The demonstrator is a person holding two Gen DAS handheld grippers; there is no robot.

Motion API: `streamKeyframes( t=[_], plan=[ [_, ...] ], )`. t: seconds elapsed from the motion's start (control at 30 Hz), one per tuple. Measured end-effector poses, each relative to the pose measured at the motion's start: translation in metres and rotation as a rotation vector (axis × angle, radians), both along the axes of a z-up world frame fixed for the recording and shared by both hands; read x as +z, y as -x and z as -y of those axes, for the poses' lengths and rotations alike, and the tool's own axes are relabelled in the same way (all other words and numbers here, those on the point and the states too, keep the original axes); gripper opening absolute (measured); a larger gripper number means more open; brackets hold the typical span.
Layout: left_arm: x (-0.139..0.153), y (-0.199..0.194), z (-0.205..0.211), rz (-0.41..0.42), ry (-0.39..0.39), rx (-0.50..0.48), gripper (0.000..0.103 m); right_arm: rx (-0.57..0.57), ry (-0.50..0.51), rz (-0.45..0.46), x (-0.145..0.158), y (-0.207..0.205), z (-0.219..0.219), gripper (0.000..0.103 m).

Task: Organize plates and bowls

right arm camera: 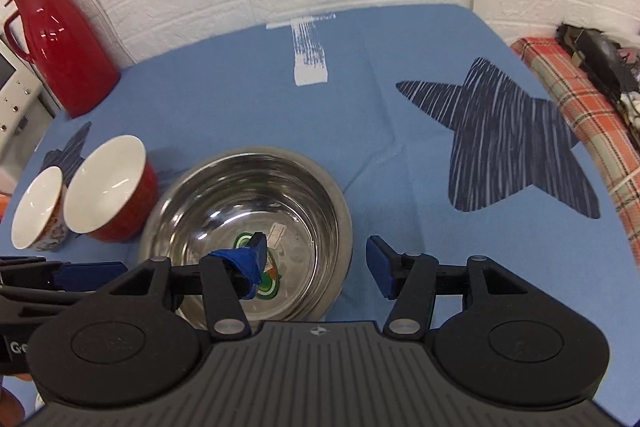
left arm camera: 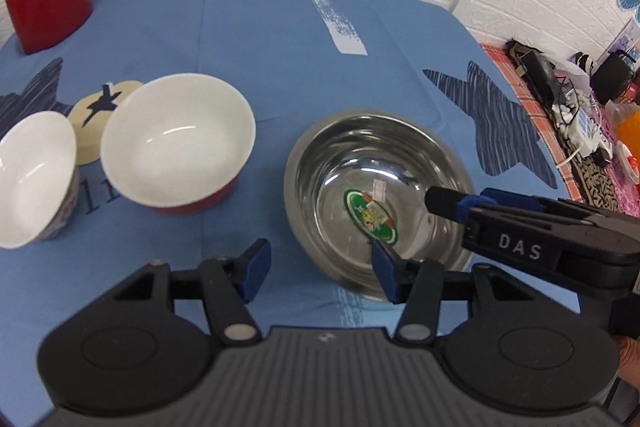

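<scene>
While both claws gape, steel bowl (right arm camera: 256,195) rim between right claw (right arm camera: 318,263) fingers

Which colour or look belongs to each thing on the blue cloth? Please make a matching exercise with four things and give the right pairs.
Things:
1. jug
2. largest bowl
3. middle bowl
4. smallest bowl

Looks:
A. white inside, patterned outside
B. shiny steel with a green sticker at the bottom
C. all red, with a handle
D. white inside, red outside

Pairs: 1-C, 2-B, 3-D, 4-A
</scene>
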State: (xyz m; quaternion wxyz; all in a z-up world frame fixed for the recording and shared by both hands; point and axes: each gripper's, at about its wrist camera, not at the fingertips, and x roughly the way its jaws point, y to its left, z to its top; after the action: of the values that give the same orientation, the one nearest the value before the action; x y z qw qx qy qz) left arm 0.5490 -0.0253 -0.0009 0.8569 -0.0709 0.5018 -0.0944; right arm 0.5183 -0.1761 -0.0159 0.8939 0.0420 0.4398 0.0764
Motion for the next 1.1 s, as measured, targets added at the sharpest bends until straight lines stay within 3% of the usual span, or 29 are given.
streamKeyframes(
  t=[0.27,0.63,0.7,0.73,0.8,0.83,0.9,1.0,1.1],
  plan=[
    [-0.020,-0.014,0.009,0.007,-0.052,0.023,0.053,0.009,0.012,-0.034,-0.023,-0.013,-0.001,0.042],
    [-0.036,-0.025,0.012,0.016,-0.067,0.020,0.053,0.013,0.080,0.044,-0.029,-0.015,-0.005,0.042],
    [-0.036,-0.024,0.012,0.020,-0.068,0.017,0.053,0.004,0.071,0.056,-0.030,-0.012,-0.005,0.038],
    [-0.036,-0.024,0.011,0.020,-0.070,0.015,0.052,0.021,0.053,0.064,-0.031,-0.010,-0.005,0.036],
    [-0.035,-0.022,0.014,0.023,-0.094,-0.012,0.036,0.055,0.006,0.064,-0.030,-0.004,-0.007,0.027],
    [-0.035,-0.019,0.017,0.025,-0.104,-0.036,0.013,0.057,0.007,0.058,-0.029,0.000,-0.009,0.026],
    [-0.034,-0.012,0.018,0.020,-0.134,-0.041,0.013,0.072,0.001,0.046,-0.028,0.007,-0.009,0.023],
    [-0.033,0.002,0.008,-0.006,-0.081,-0.053,0.013,0.061,-0.067,0.017,-0.026,0.024,-0.001,0.023],
    [-0.026,0.027,0.004,-0.021,-0.044,-0.080,0.013,0.071,-0.061,0.004,-0.025,0.053,0.000,0.023]
  ],
)
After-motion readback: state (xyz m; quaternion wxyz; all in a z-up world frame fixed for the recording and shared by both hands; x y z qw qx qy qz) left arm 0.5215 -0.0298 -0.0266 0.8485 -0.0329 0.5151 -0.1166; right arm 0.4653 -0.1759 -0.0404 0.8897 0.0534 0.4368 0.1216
